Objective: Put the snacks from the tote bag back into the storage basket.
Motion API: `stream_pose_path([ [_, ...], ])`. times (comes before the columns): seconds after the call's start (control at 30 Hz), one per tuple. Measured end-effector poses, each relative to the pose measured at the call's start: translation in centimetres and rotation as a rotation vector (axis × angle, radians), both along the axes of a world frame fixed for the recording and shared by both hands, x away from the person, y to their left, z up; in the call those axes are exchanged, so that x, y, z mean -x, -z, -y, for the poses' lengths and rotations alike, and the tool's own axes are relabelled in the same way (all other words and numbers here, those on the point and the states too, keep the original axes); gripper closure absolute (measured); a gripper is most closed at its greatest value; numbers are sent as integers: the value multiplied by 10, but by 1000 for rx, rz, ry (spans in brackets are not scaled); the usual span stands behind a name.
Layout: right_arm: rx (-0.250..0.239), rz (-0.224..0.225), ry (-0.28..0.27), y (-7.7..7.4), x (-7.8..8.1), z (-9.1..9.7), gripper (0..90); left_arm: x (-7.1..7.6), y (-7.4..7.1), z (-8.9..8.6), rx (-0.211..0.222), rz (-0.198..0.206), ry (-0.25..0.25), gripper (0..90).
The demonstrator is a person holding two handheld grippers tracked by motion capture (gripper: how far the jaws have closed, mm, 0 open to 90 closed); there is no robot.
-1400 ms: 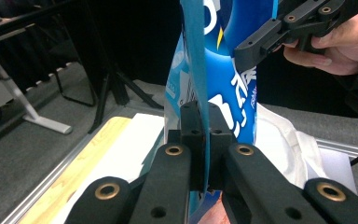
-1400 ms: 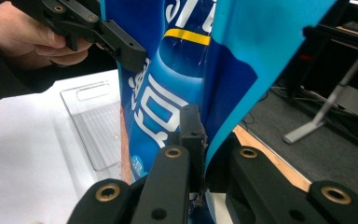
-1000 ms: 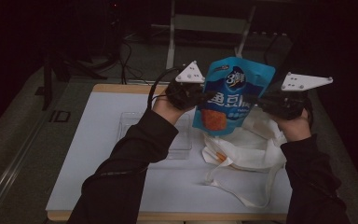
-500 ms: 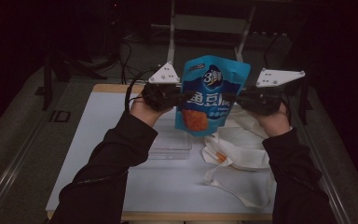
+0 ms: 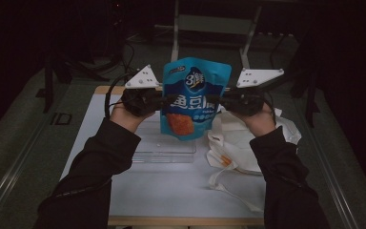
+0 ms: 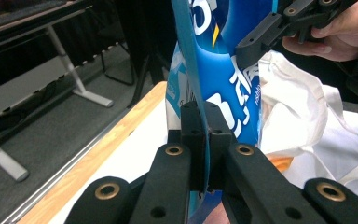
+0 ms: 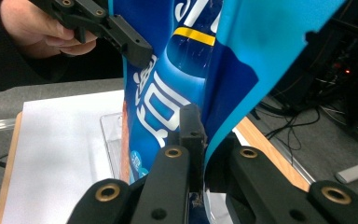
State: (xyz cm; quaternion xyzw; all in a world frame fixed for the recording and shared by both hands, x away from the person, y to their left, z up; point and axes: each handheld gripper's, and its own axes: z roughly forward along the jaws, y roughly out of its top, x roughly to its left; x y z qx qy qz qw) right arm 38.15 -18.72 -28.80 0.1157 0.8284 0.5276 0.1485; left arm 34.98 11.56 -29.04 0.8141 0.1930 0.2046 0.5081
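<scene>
One blue pouch (image 5: 195,98) hung upright above the one clear tray (image 5: 164,148), pinched at its edges by two tools: left tool (image 5: 158,101) and right tool (image 5: 221,101), both clamped on it. One white bag (image 5: 238,148) lay beside the tray.

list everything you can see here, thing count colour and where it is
snack pouch: 1, blue with white lettering and an orange patch, held upright in the air between the two grippers
clear tray: 1, transparent, lying on the table under the pouch
cloth bag: 1, white with an orange mark, crumpled on the table's right side
table: 1, white top with a wooden edge, under everything
metal frame: 1, grey, on the floor beyond the table
left gripper: 1, black with a grey plate, shut on the pouch's left edge
right gripper: 1, black with a grey plate, shut on the pouch's right edge
sleeves: 2, dark, entering from the bottom
</scene>
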Motion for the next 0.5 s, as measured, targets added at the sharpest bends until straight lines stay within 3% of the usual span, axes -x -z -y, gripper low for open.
stream_pose_path([
  [0.17,0,-2,-23,1,-3,-16,887,4,2,-16,0,10,-15,900],
  [0.5,9,-11,-65,7,-6,-48,887,10,8,-46,-3,-9,-40,900],
])
